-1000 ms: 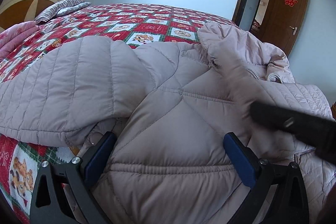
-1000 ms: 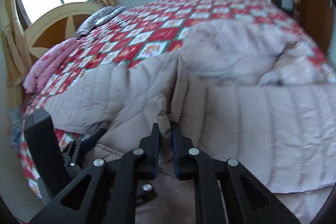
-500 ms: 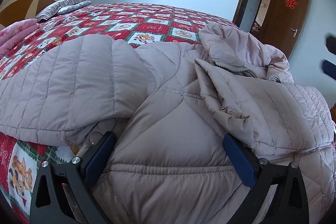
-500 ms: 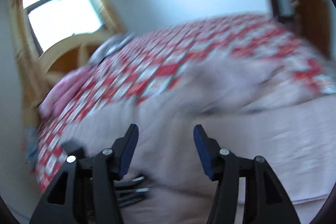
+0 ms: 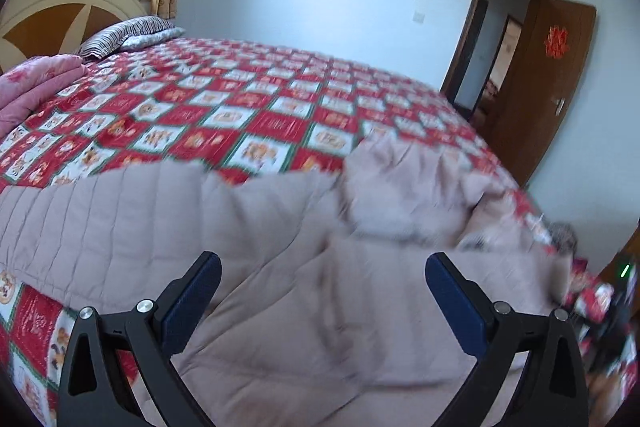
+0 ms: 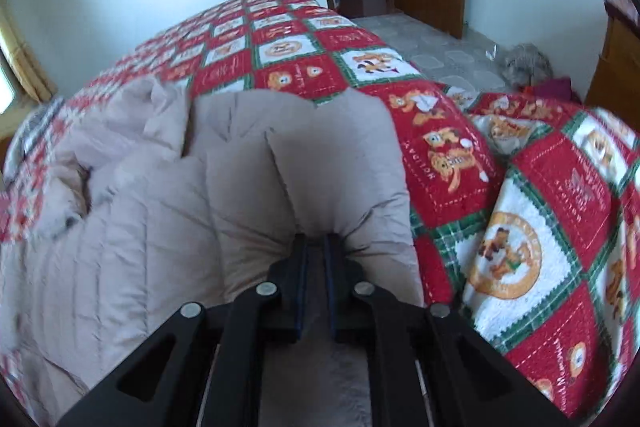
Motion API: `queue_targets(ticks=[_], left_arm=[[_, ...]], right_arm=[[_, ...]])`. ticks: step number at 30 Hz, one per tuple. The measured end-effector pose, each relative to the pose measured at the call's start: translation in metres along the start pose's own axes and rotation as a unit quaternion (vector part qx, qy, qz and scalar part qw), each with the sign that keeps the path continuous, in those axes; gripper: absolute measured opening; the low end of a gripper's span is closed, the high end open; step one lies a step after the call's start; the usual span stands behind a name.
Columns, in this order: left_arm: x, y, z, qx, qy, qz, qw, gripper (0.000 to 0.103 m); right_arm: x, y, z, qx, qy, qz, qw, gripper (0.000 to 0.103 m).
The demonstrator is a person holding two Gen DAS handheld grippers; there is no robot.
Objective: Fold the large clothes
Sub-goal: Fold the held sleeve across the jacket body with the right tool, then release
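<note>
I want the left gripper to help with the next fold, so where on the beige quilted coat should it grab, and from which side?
Probably the beige quilted coat's straight edge where it ends on the red checked bedspread, coming in from the window side. That edge lies flat and exposed, thin enough to pinch. The left gripper hangs open above the coat; the right gripper's jaws are closing on a bunched fold.
</note>
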State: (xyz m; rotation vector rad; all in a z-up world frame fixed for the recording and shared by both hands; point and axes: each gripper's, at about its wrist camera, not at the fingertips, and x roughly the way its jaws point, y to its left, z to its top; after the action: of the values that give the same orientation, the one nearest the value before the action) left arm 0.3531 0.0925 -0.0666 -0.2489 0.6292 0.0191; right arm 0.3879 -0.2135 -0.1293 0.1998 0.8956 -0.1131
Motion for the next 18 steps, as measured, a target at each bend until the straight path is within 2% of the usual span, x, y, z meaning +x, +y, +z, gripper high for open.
queue_targets(ticks=[2,4,7,11,14,18], left_arm=[[0.010,-0.011,0.001,0.020,0.002,0.016,0.9997,0.102],[0.039,-0.018,-0.011,0.043,0.041,0.063,0.9962,0.102],[0.076,-0.010,-0.046,0.045,0.106,0.107,0.9875,0.102],[0.076,-0.006,-0.054,0.039,0.090,0.104,0.9897,0.102],[0.083,-0.006,-0.054,0.044,0.102,0.103,0.9885,0.102],[0.060,0.011,-0.044,0.026,0.088,0.064,0.9937,0.102]], right_arm=[[0.001,0.010,-0.002,-0.020,0.000,-0.014,1.000,0.010],[0.001,0.009,-0.002,-0.018,0.000,-0.012,1.000,0.010],[0.006,0.003,-0.004,-0.017,-0.004,-0.012,1.000,0.010],[0.004,0.002,-0.021,-0.057,-0.019,-0.057,0.997,0.009],[0.007,0.011,-0.023,-0.071,-0.037,-0.084,0.993,0.010],[0.007,0.013,-0.022,-0.077,-0.048,-0.093,0.991,0.010]])
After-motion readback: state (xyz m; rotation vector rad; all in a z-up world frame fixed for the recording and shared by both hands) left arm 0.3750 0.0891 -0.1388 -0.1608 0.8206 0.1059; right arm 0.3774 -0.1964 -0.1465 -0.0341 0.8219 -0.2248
